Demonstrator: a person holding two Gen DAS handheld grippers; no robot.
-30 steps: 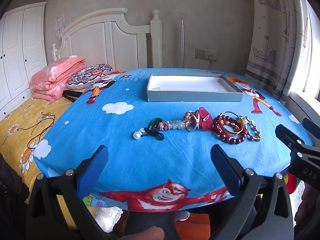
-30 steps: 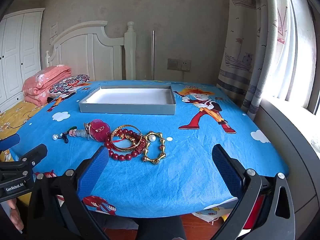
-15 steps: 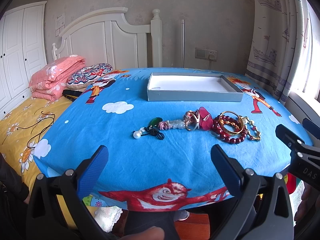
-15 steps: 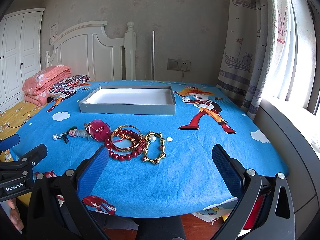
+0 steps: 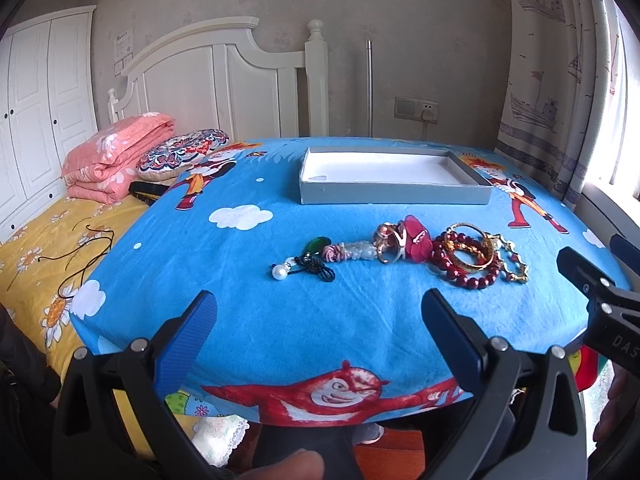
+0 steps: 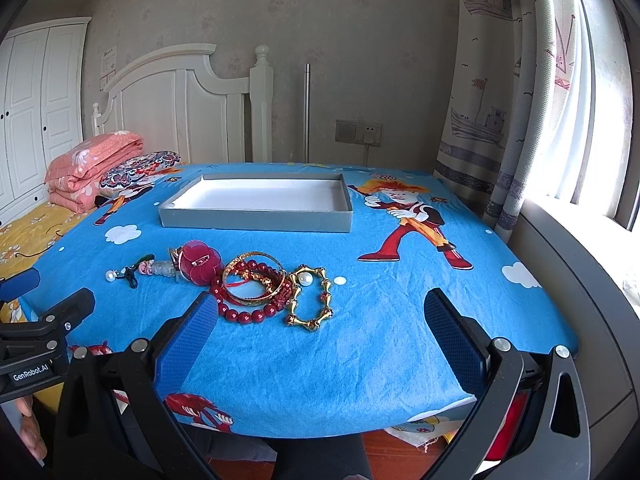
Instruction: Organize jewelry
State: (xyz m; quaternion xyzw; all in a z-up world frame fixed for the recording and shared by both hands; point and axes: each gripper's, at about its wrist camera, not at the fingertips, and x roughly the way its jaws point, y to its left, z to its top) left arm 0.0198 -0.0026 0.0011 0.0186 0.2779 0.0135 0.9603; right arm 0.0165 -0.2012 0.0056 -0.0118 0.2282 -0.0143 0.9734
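A grey box with a white inside [image 5: 394, 180] [image 6: 256, 206] stands empty at the back of the blue cartoon tablecloth [image 5: 240, 280]. In front of it lies a row of jewelry: a pearl and green pendant on black cord [image 5: 308, 262] [image 6: 128, 274], a red flower brooch [image 5: 414, 238] [image 6: 200, 262], a dark red bead bracelet with gold bangles [image 5: 470, 258] [image 6: 250, 286], and a gold link bracelet [image 5: 514, 264] [image 6: 310, 298]. My left gripper [image 5: 318, 338] and right gripper [image 6: 320, 338] are both open and empty, near the table's front edge.
A bed with a yellow sheet, pink folded blanket [image 5: 116, 156] and patterned pillow [image 5: 182, 154] lies left of the table. Curtains [image 6: 520, 100] and a window sill are to the right. A white headboard and a wall socket stand behind.
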